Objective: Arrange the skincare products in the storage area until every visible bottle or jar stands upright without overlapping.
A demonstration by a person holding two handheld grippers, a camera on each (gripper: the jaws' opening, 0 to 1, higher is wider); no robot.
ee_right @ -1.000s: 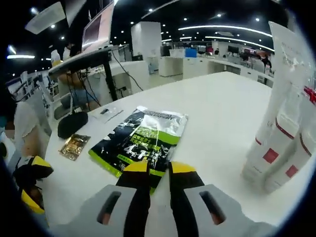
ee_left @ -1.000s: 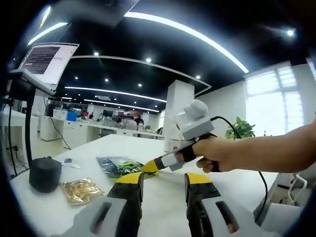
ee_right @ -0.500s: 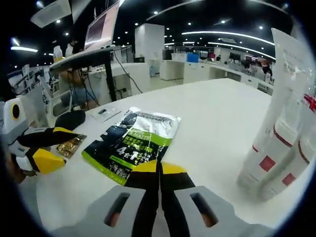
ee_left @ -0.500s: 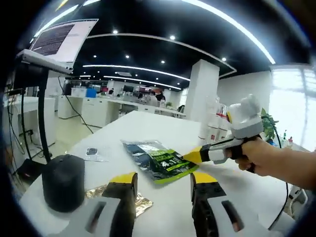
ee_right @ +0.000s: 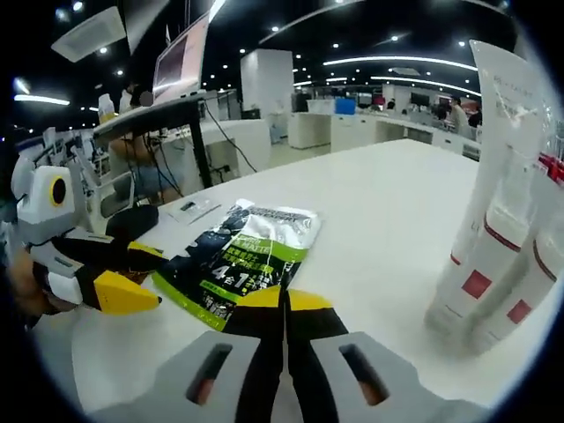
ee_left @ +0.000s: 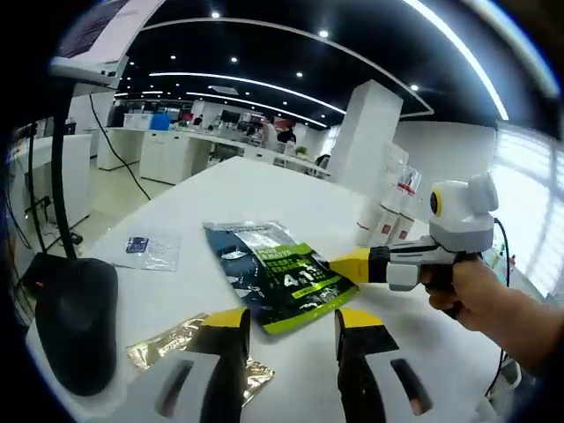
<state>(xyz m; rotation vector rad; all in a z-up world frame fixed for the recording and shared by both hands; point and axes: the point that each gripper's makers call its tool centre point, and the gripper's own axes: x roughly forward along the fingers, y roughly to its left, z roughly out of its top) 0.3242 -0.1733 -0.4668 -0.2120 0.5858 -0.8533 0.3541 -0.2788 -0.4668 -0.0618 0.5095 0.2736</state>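
Observation:
A green and black sachet (ee_left: 275,271) (ee_right: 236,261) lies flat on the white table (ee_left: 220,189). My right gripper (ee_right: 284,301) is shut on the sachet's near edge. In the left gripper view my right gripper (ee_left: 345,264) comes in from the right, held in a hand (ee_left: 471,295). My left gripper (ee_left: 291,321) is open and empty, hovering just short of the sachet; the right gripper view shows this left gripper (ee_right: 134,273) at the left. White tubes (ee_left: 392,210) (ee_right: 495,225) with red labels stand upright together.
A gold sachet (ee_left: 187,342), a black mouse (ee_left: 75,333) and a small clear packet (ee_left: 145,251) lie near the table's left end. A laptop on a black stand (ee_right: 181,66) stands beside the table there. Office desks and people are far behind.
My right gripper has gone from slightly open to shut at the sachet's edge. My left gripper has dropped and moved nearer the sachet, staying open.

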